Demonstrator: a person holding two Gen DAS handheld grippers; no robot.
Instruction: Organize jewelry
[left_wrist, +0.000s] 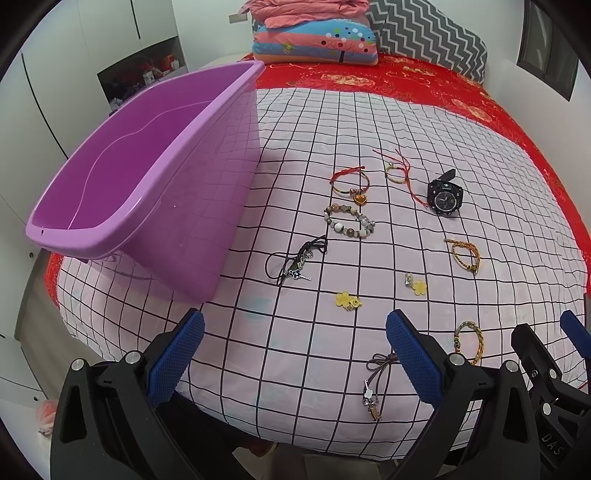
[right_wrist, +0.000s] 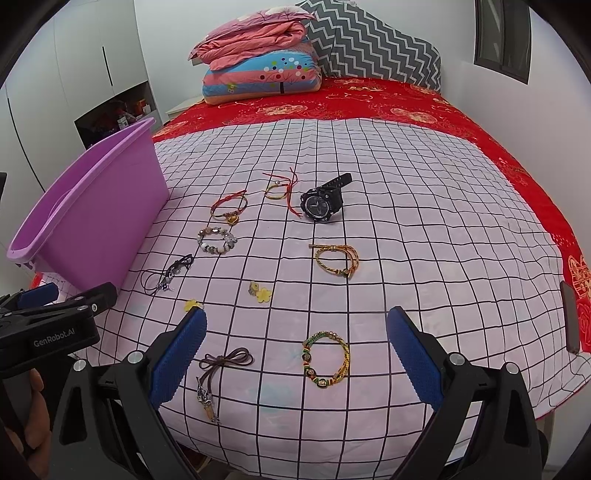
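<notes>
Jewelry lies spread on a pink checked sheet (right_wrist: 424, 236): a black watch (right_wrist: 320, 202), a beaded bracelet (right_wrist: 217, 240), two red-cord bracelets (right_wrist: 229, 206), a gold braided bracelet (right_wrist: 337, 258), a black cord necklace (right_wrist: 168, 275), yellow flower clips (right_wrist: 260, 291), a brown cord pendant (right_wrist: 218, 373) and a green-gold bracelet (right_wrist: 327, 360). A purple tub (left_wrist: 140, 173) stands at the left, nothing inside it. My left gripper (left_wrist: 295, 354) is open above the near edge. My right gripper (right_wrist: 295, 354) is open, with the green-gold bracelet lying between its fingers' line, untouched.
Folded quilts (right_wrist: 258, 70) and a zigzag pillow (right_wrist: 376, 44) sit at the head of the bed on a red cover (right_wrist: 406, 103). White wardrobes (right_wrist: 74, 66) stand at the left. A hand (right_wrist: 26, 413) holds the left gripper's handle.
</notes>
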